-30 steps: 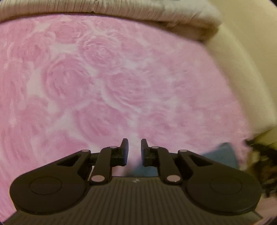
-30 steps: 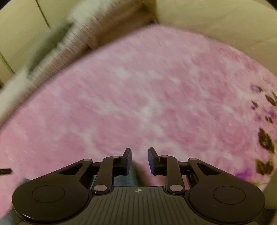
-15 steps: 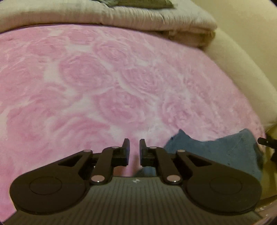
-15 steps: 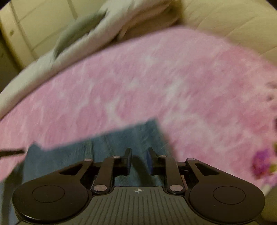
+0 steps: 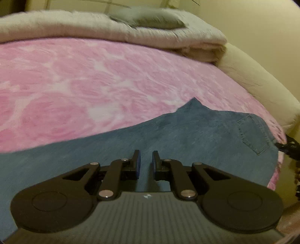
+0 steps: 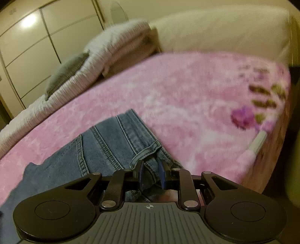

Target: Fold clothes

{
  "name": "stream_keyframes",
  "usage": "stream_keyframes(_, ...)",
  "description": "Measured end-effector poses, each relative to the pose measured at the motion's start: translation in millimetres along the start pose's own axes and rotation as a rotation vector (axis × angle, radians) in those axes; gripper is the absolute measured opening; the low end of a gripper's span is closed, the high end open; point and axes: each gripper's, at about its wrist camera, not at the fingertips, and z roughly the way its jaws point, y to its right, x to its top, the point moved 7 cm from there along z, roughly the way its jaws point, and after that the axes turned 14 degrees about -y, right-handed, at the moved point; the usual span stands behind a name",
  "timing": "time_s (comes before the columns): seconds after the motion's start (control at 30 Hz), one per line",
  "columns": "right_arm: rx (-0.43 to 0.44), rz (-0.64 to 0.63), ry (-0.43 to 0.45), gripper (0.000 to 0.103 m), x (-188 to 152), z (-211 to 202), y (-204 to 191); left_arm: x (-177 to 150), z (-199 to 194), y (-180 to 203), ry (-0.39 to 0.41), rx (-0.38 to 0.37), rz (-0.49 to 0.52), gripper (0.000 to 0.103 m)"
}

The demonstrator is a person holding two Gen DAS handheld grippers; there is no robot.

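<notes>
Pink plush covers nearly everything: a fleece blanket (image 5: 97, 84) with a pale rose pattern spreads over the bed, soft and matted in texture, with purple flowers and dark leaves printed near its far edge in the right wrist view. Behind it lies a folded beige quilt (image 5: 93, 26), ribbed in fine lines, stacked in thick layers along the head of the bed, and a small grey pillow (image 5: 150, 17) rests on top of it. A cream padded bed frame (image 5: 258, 84) curves around the blanket's edge, and pale panelled wardrobe doors (image 6: 28, 41) stand beyond the quilt in the right wrist view.

On the blanket lie the blue denim jeans (image 5: 187, 135), spread flat, faded and lightly mottled. A stitched patch pocket (image 5: 253, 134) sits near one side, and one corner of the cloth rises in a small peak. In the right wrist view the denim shows double rows of pale stitching and a thick rolled hem.

The left gripper (image 5: 146, 161) hangs over the denim with its black fingers narrowly parted and nothing between them. The right gripper (image 6: 151, 172) has its blue-padded fingers around a bunched fold of the jeans at the hem, clamping the cloth.
</notes>
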Motion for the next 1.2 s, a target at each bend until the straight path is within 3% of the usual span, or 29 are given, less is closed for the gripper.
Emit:
stream_keyframes(0.07, -0.006, -0.026, 0.020, 0.022, -6.7, -11.5, -9.5, -19.9, -25.2, 2.5, 0.014, 0.029, -0.050, 0.010)
stream_keyframes(0.2, 0.110, -0.054, 0.003, 0.022, -26.0, -37.4, -38.1, -57.4, -64.9, 15.5, 0.030, 0.090, -0.088, 0.019)
stream_keyframes(0.3, 0.184, -0.138, -0.036, 0.023, -41.6, -35.9, -64.7, -77.6, -67.3, 14.9, 0.016, 0.149, -0.152, 0.020)
stream_keyframes(0.43, 0.105, -0.298, -0.132, 0.024, -70.3, 2.1, -86.5, -100.9, -67.9, 18.0, -0.035, 0.244, -0.238, 0.022)
stream_keyframes(0.53, 0.012, -0.415, -0.140, 0.026, -79.5, -15.4, -105.0, -107.8, -83.7, 34.5, -0.023, 0.281, -0.257, 0.027)
stream_keyframes(0.57, 0.026, -0.425, -0.145, 0.027, -82.2, -25.5, -110.3, -110.1, -89.0, 40.1, -0.018, 0.294, -0.264, 0.027)
stream_keyframes(0.63, 0.105, -0.409, -0.134, 0.031, -89.2, -47.8, -117.6, -116.2, -98.8, 50.8, -0.012, 0.301, -0.274, 0.031)
stream_keyframes(0.7, 0.127, -0.377, -0.117, 0.036, -98.7, -67.5, -119.3, -123.9, -106.8, 62.8, -0.015, 0.300, -0.282, 0.031)
stream_keyframes(0.87, 0.063, -0.358, -0.138, 0.043, -119.9, -95.2, -108.6, -142.9, -123.6, 87.0, -0.019, 0.326, -0.246, 0.032)
stream_keyframes(1.0, 0.007, -0.331, -0.131, 0.048, -116.2, -114.9, -91.5, -146.3, -139.0, 102.9, 0.009, 0.348, -0.224, 0.035)
stream_keyframes(1.2, 0.005, -0.316, -0.105, 0.051, -110.7, -143.1, -85.8, -150.5, -159.8, 127.7, 0.043, 0.389, -0.184, 0.042)
